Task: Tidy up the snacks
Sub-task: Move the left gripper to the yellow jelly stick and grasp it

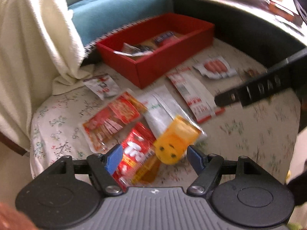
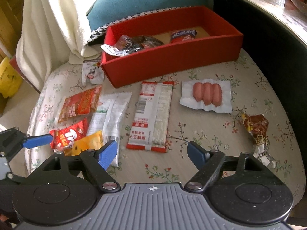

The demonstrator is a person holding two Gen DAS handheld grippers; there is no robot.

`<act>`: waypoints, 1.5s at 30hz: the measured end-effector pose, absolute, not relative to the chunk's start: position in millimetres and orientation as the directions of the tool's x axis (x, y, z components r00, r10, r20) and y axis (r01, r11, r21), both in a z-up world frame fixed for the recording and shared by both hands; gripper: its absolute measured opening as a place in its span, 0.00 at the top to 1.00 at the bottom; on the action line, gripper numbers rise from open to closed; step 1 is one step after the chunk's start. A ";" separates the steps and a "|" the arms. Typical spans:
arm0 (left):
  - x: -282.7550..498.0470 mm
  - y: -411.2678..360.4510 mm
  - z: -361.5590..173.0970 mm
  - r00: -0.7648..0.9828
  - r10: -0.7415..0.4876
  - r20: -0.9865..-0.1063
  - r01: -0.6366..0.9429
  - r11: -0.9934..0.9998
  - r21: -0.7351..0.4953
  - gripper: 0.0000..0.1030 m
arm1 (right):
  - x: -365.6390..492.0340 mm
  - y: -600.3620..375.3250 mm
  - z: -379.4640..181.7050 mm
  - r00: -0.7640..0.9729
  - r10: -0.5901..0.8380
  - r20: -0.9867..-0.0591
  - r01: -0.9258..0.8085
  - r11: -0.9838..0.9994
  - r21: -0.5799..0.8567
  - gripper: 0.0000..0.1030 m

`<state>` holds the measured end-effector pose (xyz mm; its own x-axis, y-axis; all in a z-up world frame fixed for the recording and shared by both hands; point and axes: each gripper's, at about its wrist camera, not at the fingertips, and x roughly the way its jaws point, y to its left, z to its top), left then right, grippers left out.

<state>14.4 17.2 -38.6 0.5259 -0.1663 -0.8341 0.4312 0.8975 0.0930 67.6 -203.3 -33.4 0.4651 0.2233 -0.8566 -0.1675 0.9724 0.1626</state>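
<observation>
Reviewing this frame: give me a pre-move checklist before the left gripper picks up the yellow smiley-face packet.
1. Left gripper open: ok.
2. Yellow smiley-face packet between its fingers, pads not pressing: ok.
3. Packet free of neighbours: not ok, it overlaps the red snack packet and the white packet.
4. Red box has bare floor left: ok.
5. Right gripper open, holding nothing: ok.
6. Left wrist view sharp: not ok, blurred.

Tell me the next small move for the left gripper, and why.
Probably lower the left gripper a little and close on the yellow smiley packet. Its jaws are open, and the packet lies between the blue fingers, on top of the red packet, and not yet gripped. The red box has room.
</observation>
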 end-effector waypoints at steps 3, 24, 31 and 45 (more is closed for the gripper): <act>11.5 13.5 -49.8 0.502 -0.169 -0.848 0.481 0.870 0.111 0.35 | 68.8 -205.2 -36.9 0.455 0.220 -0.863 -0.162 0.973 0.163 0.17; 5.8 -2.7 -71.4 0.402 -0.204 -0.893 0.567 0.821 0.068 0.48 | 77.8 -205.3 -45.7 0.426 0.221 -0.877 -0.153 0.973 0.171 0.16; -17.9 -5.0 -73.6 0.350 -0.239 -0.906 0.678 0.732 0.069 0.37 | 78.2 -199.9 -49.1 0.411 0.224 -0.884 -0.176 0.971 0.164 0.16; -36.4 -12.5 -81.7 0.328 -0.216 -0.920 0.660 0.749 0.059 0.63 | 76.8 -201.5 -42.7 0.423 0.242 -0.873 -0.188 0.966 0.177 0.16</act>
<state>-36.4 -12.5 -81.7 0.3276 -0.2157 -0.9199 0.6598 0.7491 0.0593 76.8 -201.5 -42.7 0.4231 0.2419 -0.8732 -0.1880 0.9662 0.1766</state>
